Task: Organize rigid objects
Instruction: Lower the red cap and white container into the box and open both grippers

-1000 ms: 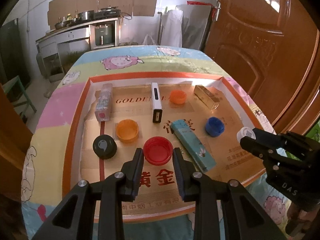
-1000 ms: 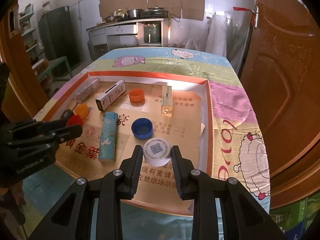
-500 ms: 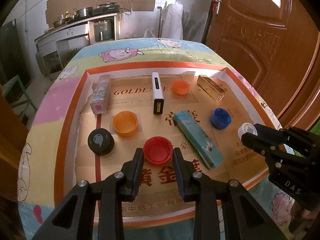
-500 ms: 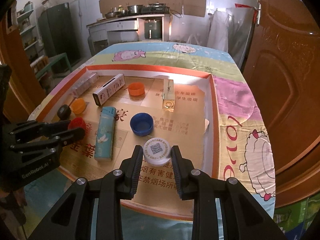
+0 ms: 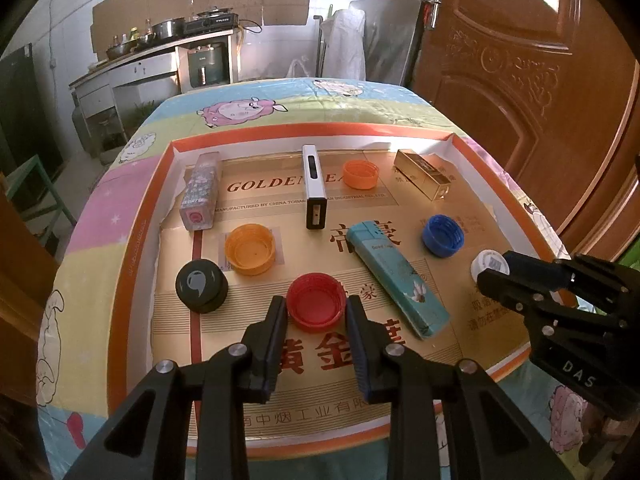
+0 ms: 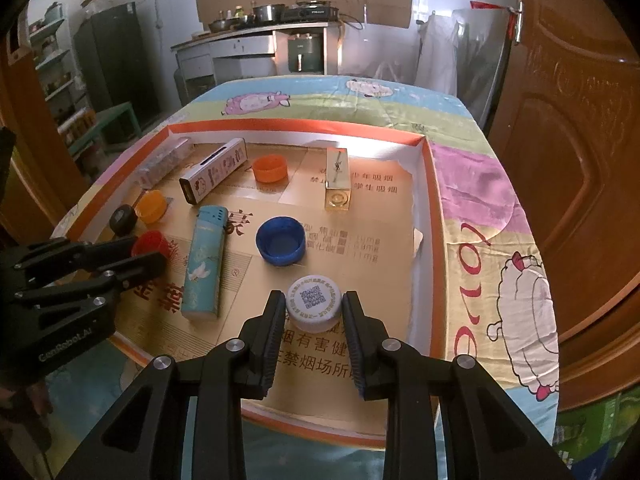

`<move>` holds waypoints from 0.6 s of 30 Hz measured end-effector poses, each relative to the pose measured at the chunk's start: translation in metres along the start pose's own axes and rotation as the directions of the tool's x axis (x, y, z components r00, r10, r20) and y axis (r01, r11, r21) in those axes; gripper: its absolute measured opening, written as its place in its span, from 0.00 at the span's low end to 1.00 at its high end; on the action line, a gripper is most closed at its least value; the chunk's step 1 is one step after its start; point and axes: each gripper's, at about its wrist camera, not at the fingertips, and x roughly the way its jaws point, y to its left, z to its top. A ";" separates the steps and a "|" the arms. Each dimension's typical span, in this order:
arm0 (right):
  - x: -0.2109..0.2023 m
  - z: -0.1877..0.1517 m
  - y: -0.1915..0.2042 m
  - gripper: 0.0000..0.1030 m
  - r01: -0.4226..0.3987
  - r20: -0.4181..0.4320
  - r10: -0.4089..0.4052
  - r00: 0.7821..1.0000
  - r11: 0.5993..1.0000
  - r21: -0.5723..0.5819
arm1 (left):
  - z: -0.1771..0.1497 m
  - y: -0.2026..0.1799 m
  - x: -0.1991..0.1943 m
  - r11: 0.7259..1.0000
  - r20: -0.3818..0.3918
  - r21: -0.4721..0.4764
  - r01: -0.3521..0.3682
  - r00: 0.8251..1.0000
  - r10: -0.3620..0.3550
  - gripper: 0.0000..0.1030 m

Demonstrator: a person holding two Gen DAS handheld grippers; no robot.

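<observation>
In the left wrist view, the left gripper (image 5: 316, 316) sat at lower centre of the frame with its two black fingers closed on a red bottle cap (image 5: 316, 302), open side up, pads pressed against its ribbed sides. The cap lay inside a shallow orange-rimmed cardboard tray (image 5: 132, 240) lined with gold printed card. Just left of the cap stood a black round lid (image 5: 201, 286), and above that an orange cap (image 5: 250, 249), also open side up. A teal lighter (image 5: 396, 278) lay slanted just right of the red cap. Along the far side of the tray were a clear patterned box (image 5: 201, 190) at upper left, a white-and-black lighter (image 5: 314, 192) in the middle, a smaller orange cap (image 5: 361, 174) beside it, and a gold case (image 5: 422, 174) at upper right. A blue cap (image 5: 443, 235) sat right of centre.

In the right wrist view, the right gripper (image 6: 314, 312) held a white cap (image 6: 314, 307) printed with a QR code, both pads tight against its sides, at lower centre of the frame near the tray's right wall. The blue cap lay just above it, apart from the fingers.

The tray rested on a cartoon-sheep tablecloth (image 6: 500, 208).
</observation>
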 end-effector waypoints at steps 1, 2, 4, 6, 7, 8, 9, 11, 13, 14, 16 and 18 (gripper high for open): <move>0.001 0.000 0.000 0.30 0.001 0.000 -0.001 1.000 1.000 -0.001 | 0.000 0.000 0.000 1.000 0.000 0.001 -0.001 1.000 0.001 0.30; 0.002 0.000 0.000 0.30 0.001 -0.001 -0.001 1.000 1.000 -0.002 | 0.000 0.000 0.000 1.000 0.000 0.001 0.000 1.000 0.000 0.30; 0.002 -0.001 0.000 0.30 0.001 -0.002 -0.001 1.000 1.000 0.000 | 0.000 0.000 0.000 1.000 -0.002 0.000 0.004 1.000 -0.004 0.30; 0.002 -0.001 -0.001 0.30 0.000 -0.004 0.000 1.000 1.000 0.003 | 0.001 0.000 0.000 1.000 -0.002 -0.001 0.003 1.000 -0.003 0.32; 0.003 -0.002 -0.001 0.30 0.002 -0.006 -0.002 1.000 1.000 0.002 | 0.001 0.000 0.000 1.000 -0.001 -0.001 0.003 1.000 -0.003 0.33; 0.003 -0.002 0.000 0.30 0.007 -0.005 -0.007 1.000 1.000 -0.001 | 0.001 0.001 0.000 1.000 0.000 -0.002 0.003 1.000 -0.003 0.38; 0.004 -0.002 0.000 0.30 0.011 -0.006 -0.011 1.000 1.000 -0.003 | 0.001 0.001 0.000 1.000 0.002 -0.004 0.003 1.000 -0.003 0.43; 0.004 -0.002 0.001 0.30 0.016 -0.006 -0.016 1.000 1.000 -0.006 | 0.001 0.001 0.001 1.000 0.004 -0.006 -0.002 1.000 0.002 0.47; 0.005 -0.002 0.002 0.30 0.015 -0.006 -0.015 1.000 1.000 -0.004 | 0.001 0.002 0.001 1.000 0.005 -0.011 -0.005 1.000 0.005 0.49; 0.005 -0.002 0.002 0.30 0.015 -0.006 -0.015 1.000 1.000 -0.004 | 0.001 0.003 0.001 1.000 0.006 -0.012 -0.006 1.000 0.006 0.50; 0.005 -0.002 0.001 0.30 0.018 -0.006 -0.018 1.000 1.000 -0.002 | 0.001 0.003 0.001 1.000 0.007 -0.015 -0.006 1.000 0.006 0.51; 0.006 -0.002 0.001 0.30 0.019 -0.006 -0.019 1.000 1.000 0.001 | 0.001 0.004 0.001 1.000 0.009 -0.016 -0.006 1.000 0.006 0.51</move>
